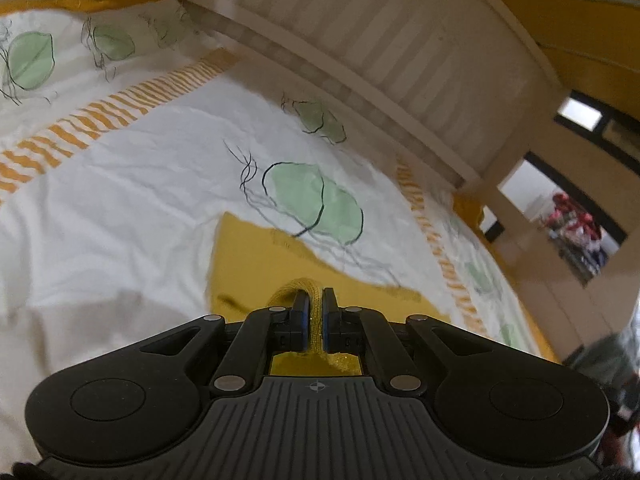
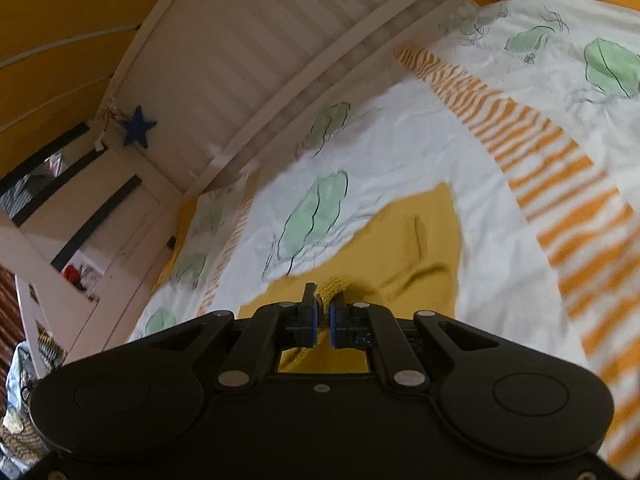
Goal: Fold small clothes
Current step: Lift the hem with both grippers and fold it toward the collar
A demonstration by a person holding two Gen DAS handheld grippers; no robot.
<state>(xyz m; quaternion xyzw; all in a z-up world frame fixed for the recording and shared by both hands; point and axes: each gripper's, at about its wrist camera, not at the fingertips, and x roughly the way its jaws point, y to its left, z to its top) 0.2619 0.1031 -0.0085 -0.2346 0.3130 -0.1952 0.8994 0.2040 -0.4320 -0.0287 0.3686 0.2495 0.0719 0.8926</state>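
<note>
A mustard-yellow knit garment (image 1: 256, 264) lies on a white bed cover, part of it lifted. My left gripper (image 1: 315, 300) is shut on a ribbed edge of the garment, which bunches between its blue pads. In the right wrist view the same yellow garment (image 2: 420, 248) spreads ahead. My right gripper (image 2: 323, 304) is shut on another ribbed edge of it. Both grippers hold the cloth just above the bed.
The white bed cover (image 1: 120, 184) has green leaf prints and orange striped bands (image 2: 560, 184). A white slatted bed rail (image 1: 380, 56) runs along the far side. A blue star (image 2: 138, 126) hangs on the rail end. White furniture stands beyond.
</note>
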